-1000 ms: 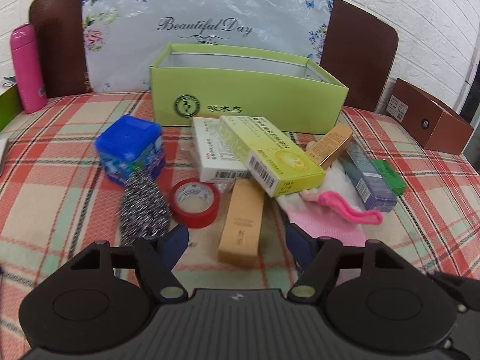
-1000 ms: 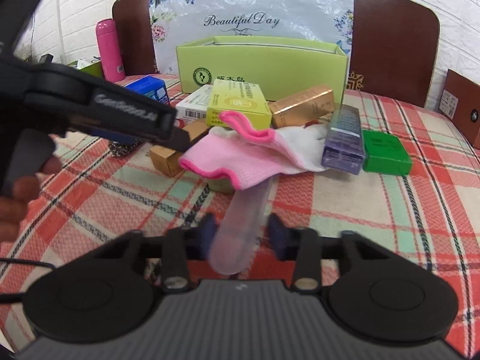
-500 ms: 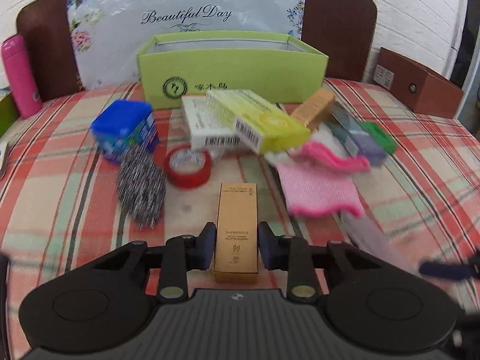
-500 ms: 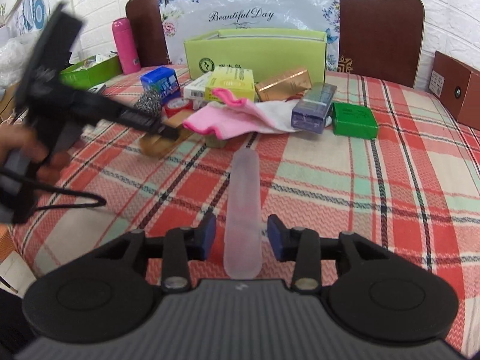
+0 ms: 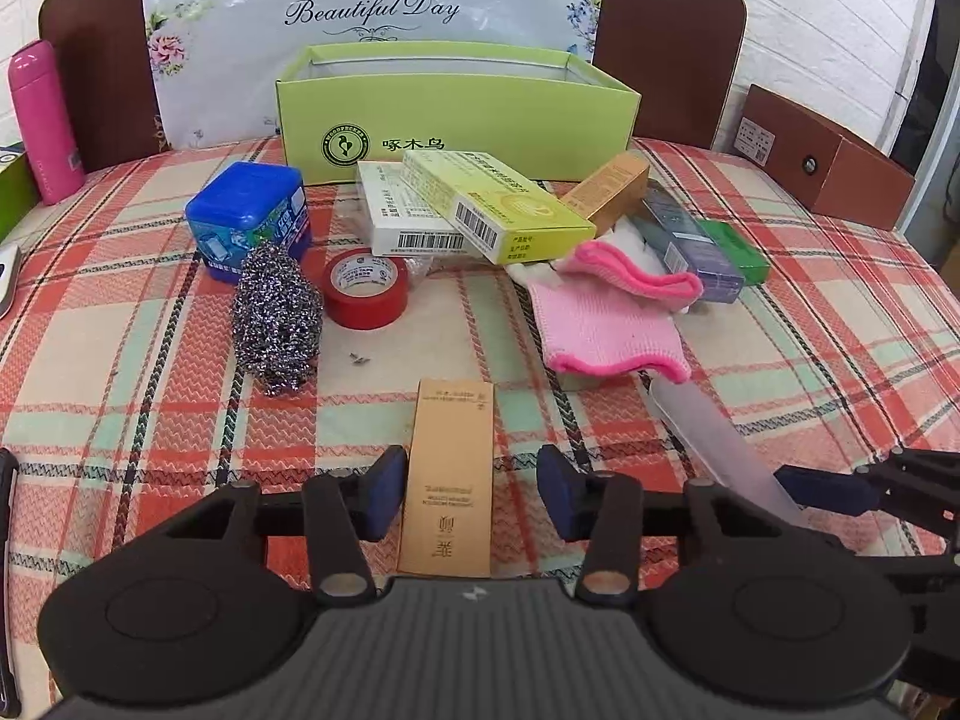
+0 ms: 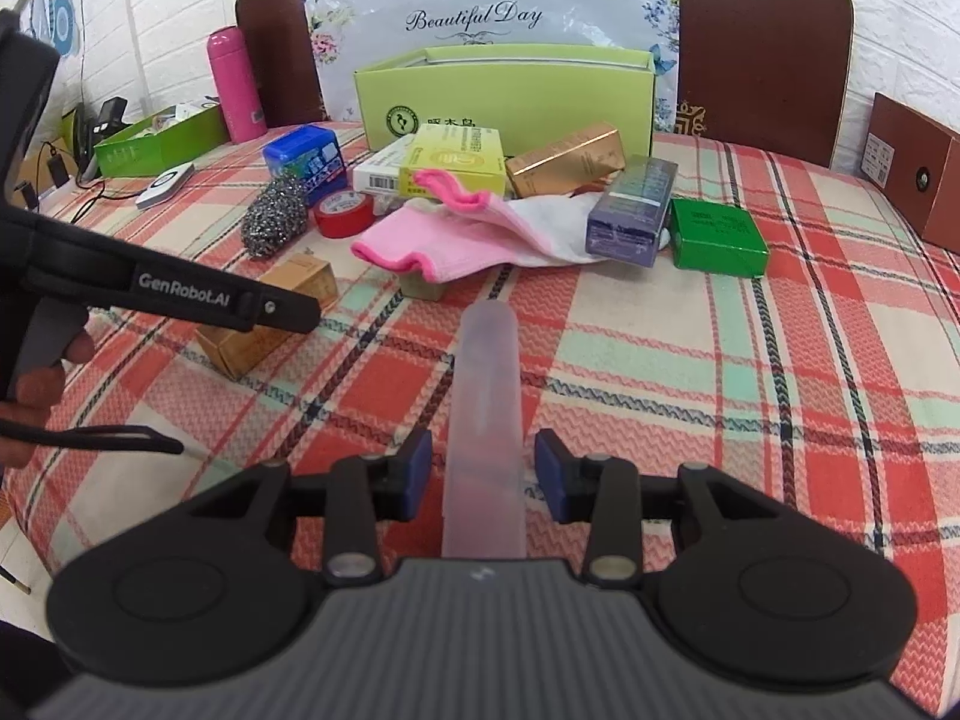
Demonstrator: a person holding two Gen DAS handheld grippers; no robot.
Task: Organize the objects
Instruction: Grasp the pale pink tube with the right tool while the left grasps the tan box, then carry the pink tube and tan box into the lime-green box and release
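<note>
Both tools have spread apart — left tool [image 5: 468, 492] straddling the tan box [image 5: 453, 480], right tool [image 6: 483, 471] the frosted tube [image 6: 485, 420].

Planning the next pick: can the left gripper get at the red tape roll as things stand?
Probably not yet: the left gripper is open but the tan box lies between its fingers. Ahead, bare cloth leads to the red tape roll, with the steel scourer close beside it.
</note>
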